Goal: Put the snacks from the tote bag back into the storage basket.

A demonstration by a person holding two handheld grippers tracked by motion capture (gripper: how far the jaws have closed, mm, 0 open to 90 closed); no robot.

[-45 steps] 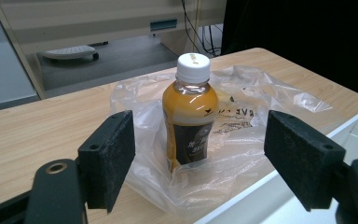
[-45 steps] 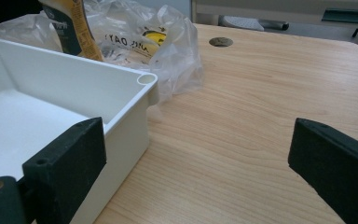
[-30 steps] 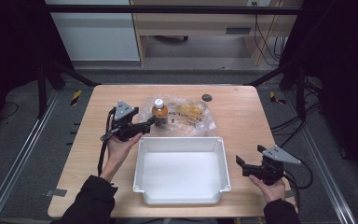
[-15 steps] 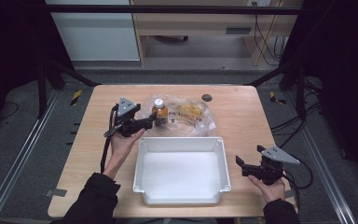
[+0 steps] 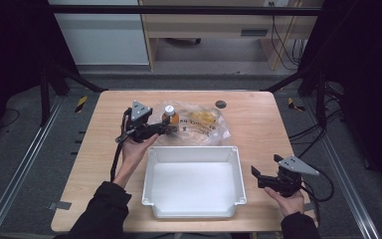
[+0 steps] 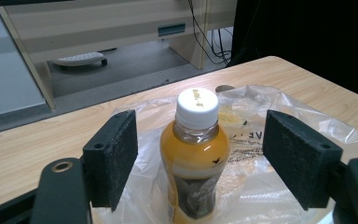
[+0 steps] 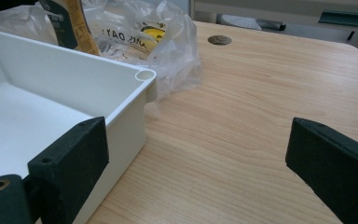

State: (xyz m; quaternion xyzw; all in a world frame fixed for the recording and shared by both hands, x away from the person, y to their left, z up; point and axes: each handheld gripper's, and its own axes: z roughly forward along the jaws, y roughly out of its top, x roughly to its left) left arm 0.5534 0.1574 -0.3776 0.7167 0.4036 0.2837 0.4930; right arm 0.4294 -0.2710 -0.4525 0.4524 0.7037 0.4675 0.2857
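Juice bottle (image 6: 194, 154) stands on a plastic bag (image 5: 206, 124) behind the white tub (image 5: 193, 181), between the left gripper's (image 5: 165, 129) open fingers. Right gripper (image 5: 256, 175), fingers open too, sits over bare worktop (image 5: 258, 119) beside the tub's edge.

bottle (image 6: 195, 158) base — cut off by frame edge | label print — too blurred to read

Wooden table (image 5: 258, 134): white tray (image 5: 193, 152), plastic bag (image 5: 206, 124), juice bottle (image 5: 169, 115).
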